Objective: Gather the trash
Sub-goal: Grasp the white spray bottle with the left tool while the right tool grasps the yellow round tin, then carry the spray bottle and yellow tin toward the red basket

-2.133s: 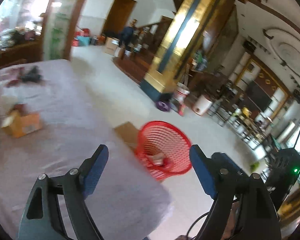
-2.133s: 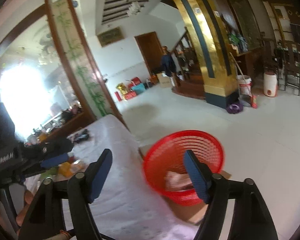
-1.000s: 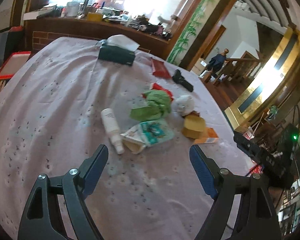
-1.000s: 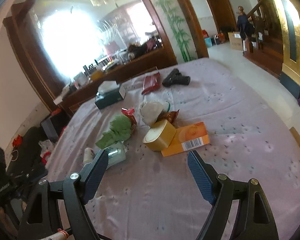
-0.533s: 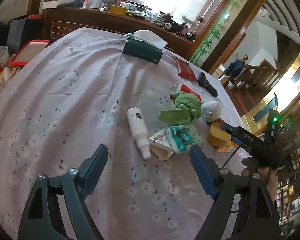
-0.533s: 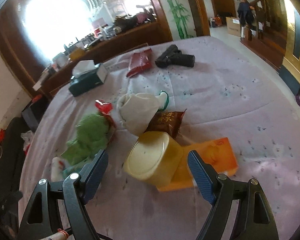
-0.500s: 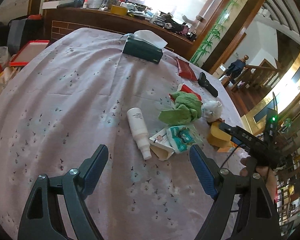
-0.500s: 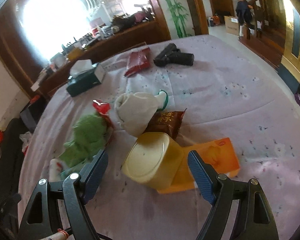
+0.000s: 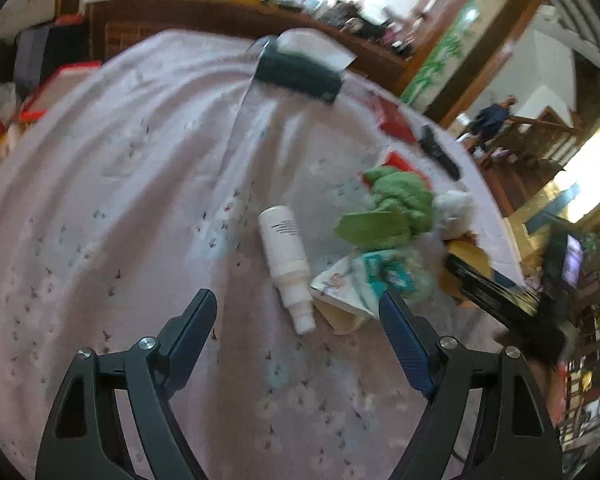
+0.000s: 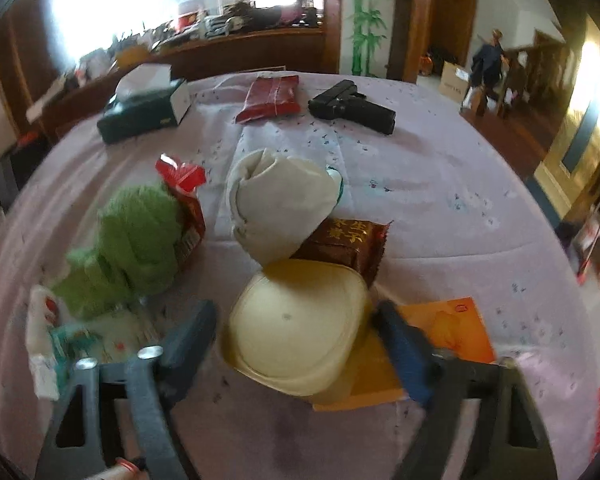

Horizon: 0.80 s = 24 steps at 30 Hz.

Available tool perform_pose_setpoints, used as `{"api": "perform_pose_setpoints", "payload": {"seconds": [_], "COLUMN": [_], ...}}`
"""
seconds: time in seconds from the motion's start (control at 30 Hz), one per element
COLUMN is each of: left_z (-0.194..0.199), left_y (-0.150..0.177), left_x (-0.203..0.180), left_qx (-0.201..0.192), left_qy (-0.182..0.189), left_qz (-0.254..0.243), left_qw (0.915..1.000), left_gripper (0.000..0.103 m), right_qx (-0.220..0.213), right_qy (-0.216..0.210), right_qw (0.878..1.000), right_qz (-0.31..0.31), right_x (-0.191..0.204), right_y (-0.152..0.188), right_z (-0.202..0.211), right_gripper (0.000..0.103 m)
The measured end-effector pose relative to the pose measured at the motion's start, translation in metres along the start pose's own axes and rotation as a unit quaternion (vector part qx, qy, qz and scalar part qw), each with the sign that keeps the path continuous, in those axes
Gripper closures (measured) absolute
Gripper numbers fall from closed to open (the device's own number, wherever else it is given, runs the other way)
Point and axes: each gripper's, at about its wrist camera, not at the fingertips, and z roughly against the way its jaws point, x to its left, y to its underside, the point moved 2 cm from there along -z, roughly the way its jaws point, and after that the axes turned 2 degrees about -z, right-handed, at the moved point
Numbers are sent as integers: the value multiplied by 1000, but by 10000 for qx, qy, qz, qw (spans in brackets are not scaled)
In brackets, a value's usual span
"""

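Note:
A heap of trash lies on the lilac tablecloth (image 9: 120, 184). My right gripper (image 10: 296, 328) is open, its jaws on either side of a yellow tub (image 10: 296, 320) that rests on an orange box (image 10: 452, 324). Behind the tub are a brown snack bag (image 10: 348, 240), a white bundle (image 10: 280, 200) and a green cloth (image 10: 136, 236). My left gripper (image 9: 296, 312) is open and empty, just short of a white bottle (image 9: 286, 252) and a crumpled paper pack (image 9: 360, 284). The green cloth (image 9: 396, 208) lies beyond them.
A dark green tissue box (image 10: 144, 108), a red packet (image 10: 272, 96) and a black toy pistol (image 10: 352, 106) lie at the far side of the table. The right gripper's arm (image 9: 496, 292) reaches in over the trash. A wooden sideboard (image 10: 220, 48) stands behind the table.
Both grippers have moved forward and down toward the heap. The right gripper's open jaws now flank the yellow tub. The left gripper has closed in on the white bottle.

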Motion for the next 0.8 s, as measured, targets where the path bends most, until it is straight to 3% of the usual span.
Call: {"api": "perform_pose_setpoints", "payload": {"seconds": [0.23,0.43,0.53,0.7,0.8], "left_z": [-49,-60,-60,-46,-27], "left_y": [-15,-21,-17,5,30], "left_x": [4,5,1,-1,-2], "left_qx": [390,358,374,536,417], "left_qy": [-172,-584,-807,-921,-990], "left_qz": [185,44,-200,-485,-474], "left_qw": [9989,9976,9958,9931,9931], "left_gripper": [26,51,73,74,74], "right_qx": [-64,-340,-459,-683,-906], "right_qy": [-500,-1002,-1325,-1633,-1680], "right_qw": [9987,9939,9888,9813,9780], "right_qz": [-126,-310,-509,-761,-840], "right_x": [-22,-39,-49,-63,-74], "right_y": [12,32,46,77,98], "right_z": [23,75,98,137,164], "right_gripper": [23,23,23,23,23]}}
